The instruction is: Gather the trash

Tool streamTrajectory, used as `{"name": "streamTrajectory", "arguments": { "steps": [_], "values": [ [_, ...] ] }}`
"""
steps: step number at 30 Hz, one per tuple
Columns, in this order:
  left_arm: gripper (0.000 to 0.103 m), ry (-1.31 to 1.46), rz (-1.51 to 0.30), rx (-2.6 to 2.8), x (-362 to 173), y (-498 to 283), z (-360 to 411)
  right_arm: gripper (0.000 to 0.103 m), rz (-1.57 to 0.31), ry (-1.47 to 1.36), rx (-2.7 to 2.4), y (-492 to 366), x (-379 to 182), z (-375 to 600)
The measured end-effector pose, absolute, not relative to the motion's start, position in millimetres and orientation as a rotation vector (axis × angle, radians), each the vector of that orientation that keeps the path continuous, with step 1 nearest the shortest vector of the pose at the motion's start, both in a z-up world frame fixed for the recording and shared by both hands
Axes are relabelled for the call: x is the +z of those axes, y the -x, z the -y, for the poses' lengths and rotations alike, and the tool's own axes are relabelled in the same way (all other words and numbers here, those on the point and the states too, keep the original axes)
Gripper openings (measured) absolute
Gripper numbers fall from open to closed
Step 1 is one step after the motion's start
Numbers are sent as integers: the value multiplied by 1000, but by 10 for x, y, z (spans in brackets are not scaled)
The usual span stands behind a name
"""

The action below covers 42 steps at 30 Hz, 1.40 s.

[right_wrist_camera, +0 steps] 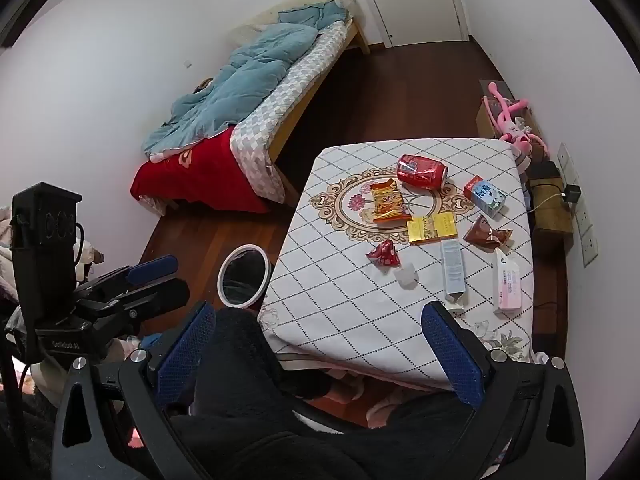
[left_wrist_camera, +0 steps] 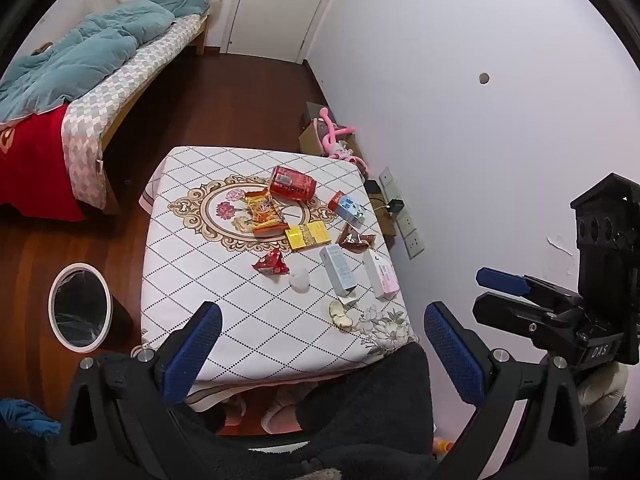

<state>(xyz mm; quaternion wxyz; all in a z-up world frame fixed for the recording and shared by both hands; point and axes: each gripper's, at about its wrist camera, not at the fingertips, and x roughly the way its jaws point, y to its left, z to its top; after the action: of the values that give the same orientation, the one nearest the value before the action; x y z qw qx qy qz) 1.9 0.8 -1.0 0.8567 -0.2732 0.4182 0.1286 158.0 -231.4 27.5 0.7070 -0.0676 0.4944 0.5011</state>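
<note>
Both tongs, left tongs point(left_wrist_camera: 320, 344) and right tongs point(right_wrist_camera: 320, 344), gape wide, empty; the red can point(left_wrist_camera: 292, 183) beyond the orange wrapper point(left_wrist_camera: 265, 213) looks light, dentable; pinch mid-body.

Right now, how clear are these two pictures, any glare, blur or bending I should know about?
Left wrist view: sharp in the middle, the table edges and door bow from the fisheye, dark corners, soft even light. Right wrist view: same bending, the bed curves, a small shine on the red can, and the bin inside is too dark to read.
</note>
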Motion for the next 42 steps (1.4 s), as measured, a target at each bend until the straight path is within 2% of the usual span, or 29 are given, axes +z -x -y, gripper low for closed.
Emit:
{"name": "streamTrajectory", "arguments": {
  "steps": [42],
  "values": [
    [103,566,-866,233,-8,-69,26,103,-1123,151,1113,-1573,204,2301]
  ]
}}
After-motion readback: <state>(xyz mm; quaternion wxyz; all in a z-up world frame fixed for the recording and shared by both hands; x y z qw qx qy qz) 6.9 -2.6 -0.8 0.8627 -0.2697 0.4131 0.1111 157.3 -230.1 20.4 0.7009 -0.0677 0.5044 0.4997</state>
